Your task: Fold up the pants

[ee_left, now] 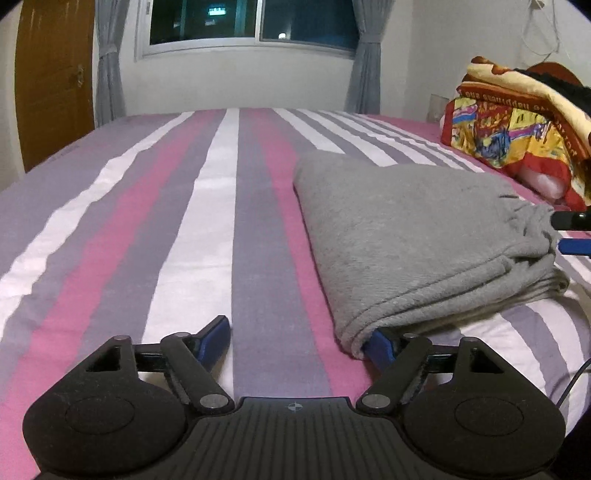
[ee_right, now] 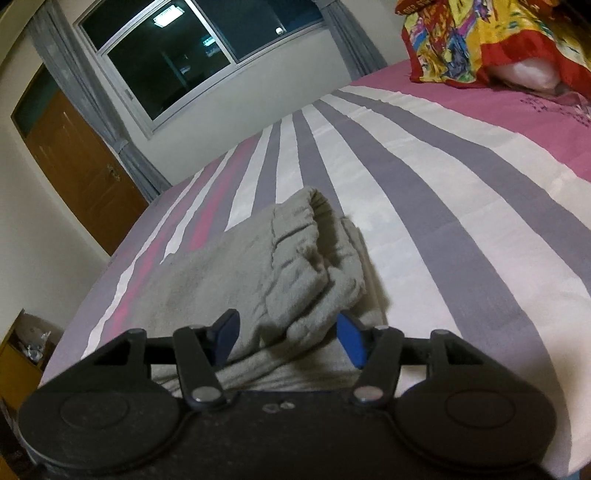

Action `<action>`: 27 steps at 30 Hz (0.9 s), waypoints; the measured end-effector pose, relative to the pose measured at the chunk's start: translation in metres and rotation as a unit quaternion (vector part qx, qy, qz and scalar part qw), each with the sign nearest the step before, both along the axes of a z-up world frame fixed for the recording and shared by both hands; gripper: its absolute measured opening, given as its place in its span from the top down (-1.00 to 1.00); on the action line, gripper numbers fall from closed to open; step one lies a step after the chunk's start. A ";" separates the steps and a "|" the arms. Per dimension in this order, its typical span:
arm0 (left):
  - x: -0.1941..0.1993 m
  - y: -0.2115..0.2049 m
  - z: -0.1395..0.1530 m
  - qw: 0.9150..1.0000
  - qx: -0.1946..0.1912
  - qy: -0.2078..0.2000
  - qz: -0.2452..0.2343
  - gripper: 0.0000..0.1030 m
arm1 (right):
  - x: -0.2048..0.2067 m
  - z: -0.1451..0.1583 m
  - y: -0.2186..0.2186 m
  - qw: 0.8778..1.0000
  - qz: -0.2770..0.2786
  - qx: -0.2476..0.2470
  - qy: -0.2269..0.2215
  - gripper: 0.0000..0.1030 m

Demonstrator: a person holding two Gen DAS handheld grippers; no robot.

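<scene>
We see one pair of grey pants (ee_left: 413, 236), folded thick on the bed (ee_left: 184, 221). Our two tools, the left tool (ee_left: 301, 341) and the right tool (ee_right: 288, 334), both stand released.

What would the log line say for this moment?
pants: grey, folded on striped bed | left gripper: open, at pants corner | right gripper: open, over waistband

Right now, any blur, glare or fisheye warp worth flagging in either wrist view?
Left wrist view: sharp; the striped bed bows strongly and the corners vignette black; the window is dark, reflecting a ceiling light. Right wrist view: horizon tilted, the gray pants slightly soft, a bright lamp reflection in the glass, and a warm cast on the door.
</scene>
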State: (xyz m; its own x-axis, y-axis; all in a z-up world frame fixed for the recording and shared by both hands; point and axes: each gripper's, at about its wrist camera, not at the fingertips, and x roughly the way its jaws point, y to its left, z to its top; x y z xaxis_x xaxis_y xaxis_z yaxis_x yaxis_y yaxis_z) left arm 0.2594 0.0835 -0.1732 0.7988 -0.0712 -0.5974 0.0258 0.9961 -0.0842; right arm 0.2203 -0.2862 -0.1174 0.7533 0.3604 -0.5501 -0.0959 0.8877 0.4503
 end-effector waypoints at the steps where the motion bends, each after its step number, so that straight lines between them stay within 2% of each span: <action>1: 0.002 0.003 -0.003 1.000 -0.011 0.002 0.002 -0.58 | 0.004 0.001 0.002 1.000 0.000 -0.003 -0.002 -0.11; 5: 0.009 0.009 -0.011 0.999 -0.043 0.000 0.010 -0.67 | 0.018 -0.003 0.011 1.000 0.000 -0.019 0.003 -0.08; 7: 0.012 0.009 -0.015 0.999 -0.043 -0.004 0.012 -0.67 | 0.028 -0.007 0.015 0.999 -0.002 -0.040 0.020 0.06; 8: 0.012 0.009 -0.015 0.999 -0.045 -0.006 0.013 -0.64 | 0.032 -0.007 0.016 0.999 0.000 -0.044 0.024 0.15; 9: 0.012 0.010 -0.016 0.999 -0.051 -0.008 0.012 -0.46 | 0.034 -0.006 0.016 0.999 0.004 -0.044 0.023 0.23; 10: 0.011 0.011 -0.016 0.998 -0.059 -0.012 0.009 -0.33 | 0.032 0.000 0.016 0.999 0.009 -0.045 0.006 0.74; 11: 0.009 0.011 -0.015 0.998 -0.065 -0.014 0.006 -0.18 | 0.028 0.008 0.015 0.999 0.018 -0.037 -0.016 0.74; 12: 0.009 0.009 -0.015 0.998 -0.065 -0.016 0.004 -0.14 | 0.018 0.020 0.013 0.998 0.021 -0.028 -0.049 0.74; 15: 0.009 0.007 -0.016 0.998 -0.065 -0.017 0.006 -0.15 | 0.000 0.035 0.010 0.995 0.020 -0.023 -0.091 0.74; 16: 0.009 0.007 -0.016 0.998 -0.066 -0.016 0.006 -0.15 | -0.001 0.030 0.007 0.996 0.012 -0.025 -0.084 0.74; 18: 0.010 0.005 -0.017 0.998 -0.062 -0.015 0.003 -0.18 | 0.006 0.008 0.003 0.999 -0.005 -0.032 -0.043 0.74; 20: 0.011 0.004 -0.017 0.998 -0.058 -0.012 0.003 -0.20 | 0.015 -0.018 -0.007 1.000 -0.028 -0.013 0.005 0.67; 22: 0.012 0.005 -0.016 0.998 -0.062 -0.010 0.007 -0.21 | 0.013 -0.019 -0.012 0.999 -0.032 0.011 0.008 0.60; 24: 0.011 0.005 -0.015 0.998 -0.062 -0.012 0.007 -0.22 | 0.005 -0.011 -0.016 0.999 -0.032 0.036 -0.007 0.40; 25: 0.009 0.005 -0.014 0.998 -0.064 -0.014 0.006 -0.22 | -0.002 -0.006 -0.019 0.998 -0.035 0.043 -0.013 0.12; 26: 0.008 0.004 -0.013 0.998 -0.064 -0.017 0.005 -0.22 | -0.008 -0.004 -0.023 0.998 -0.039 0.053 -0.016 -0.40; 27: 0.006 0.004 -0.013 0.998 -0.063 -0.019 0.005 -0.22 | -0.013 -0.004 -0.025 0.997 -0.041 0.063 -0.018 -0.60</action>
